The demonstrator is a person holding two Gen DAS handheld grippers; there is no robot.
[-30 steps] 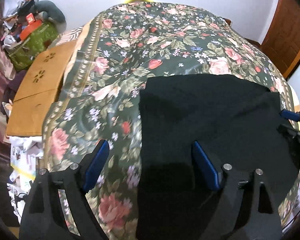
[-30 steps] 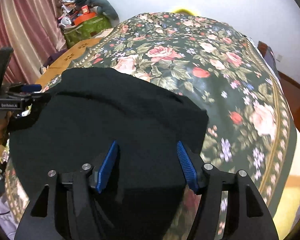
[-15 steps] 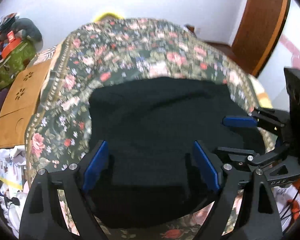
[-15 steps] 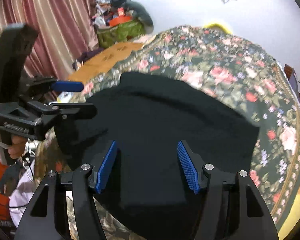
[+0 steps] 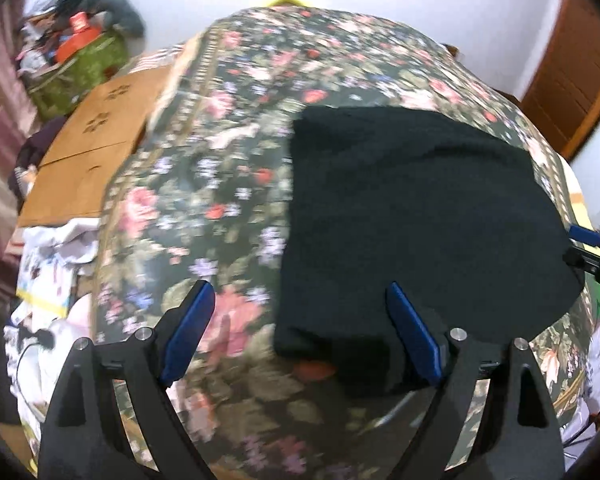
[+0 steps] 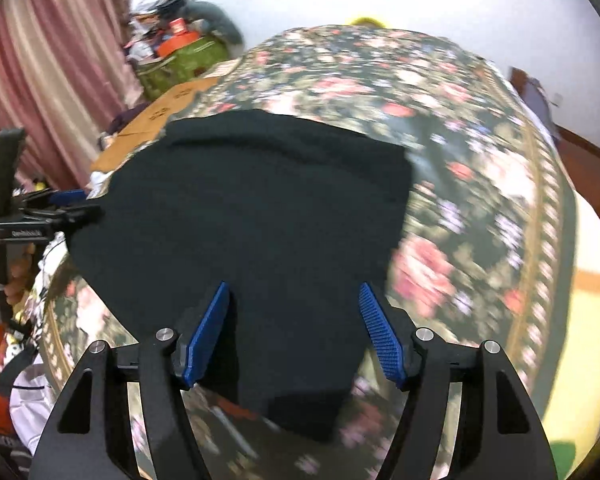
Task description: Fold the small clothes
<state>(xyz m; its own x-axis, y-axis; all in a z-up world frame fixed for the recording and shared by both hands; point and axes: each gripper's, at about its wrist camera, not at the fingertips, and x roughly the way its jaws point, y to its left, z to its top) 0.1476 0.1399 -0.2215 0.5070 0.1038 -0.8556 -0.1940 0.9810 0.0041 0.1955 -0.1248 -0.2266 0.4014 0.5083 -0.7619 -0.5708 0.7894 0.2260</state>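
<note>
A black garment (image 5: pixel 412 216) lies flat on the floral bedspread (image 5: pixel 220 184), folded into a rough rectangle. My left gripper (image 5: pixel 300 336) is open above the garment's near left corner, with its right pad over the cloth and its left pad over the bedspread. My right gripper (image 6: pixel 294 332) is open above the garment's near edge (image 6: pixel 284 240), holding nothing. The left gripper also shows at the left edge of the right wrist view (image 6: pixel 56 208). The right gripper's tips show at the right edge of the left wrist view (image 5: pixel 588 248).
A cardboard box (image 5: pixel 88 152) stands left of the bed beside a green bag of clutter (image 5: pixel 80 68). White clothes (image 5: pixel 52 264) are piled at the bed's near left. A wooden door (image 5: pixel 572 80) is at the right. Pink curtains (image 6: pixel 48 72) hang at the left.
Both grippers have swung back over the garment's near edge after rising and pulling back half a second ago. Both stayed open. The garment lies as before.
</note>
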